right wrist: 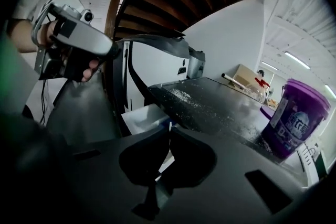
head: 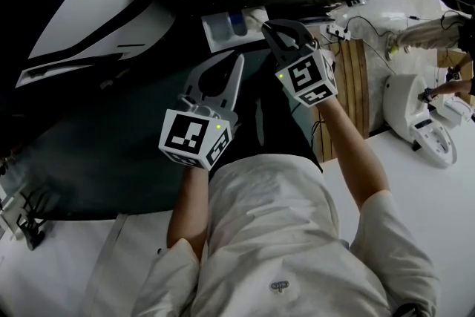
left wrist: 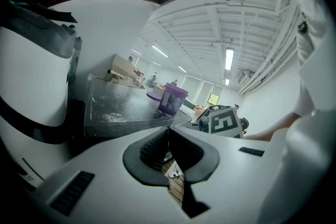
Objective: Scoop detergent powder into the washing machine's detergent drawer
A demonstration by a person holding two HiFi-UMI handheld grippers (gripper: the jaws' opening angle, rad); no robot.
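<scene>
Left tongs (head: 236, 63) closed, empty, right tongs (head: 267, 30) closed, empty, tips near detergent drawer (head: 217, 30)

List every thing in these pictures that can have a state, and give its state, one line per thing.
Left tool: shut, nothing held.
Right tool: shut, nothing held.
Detergent drawer: pulled out.
Purple tub: upright on the machine top.
Machine top: sprinkled with spilled powder.
</scene>
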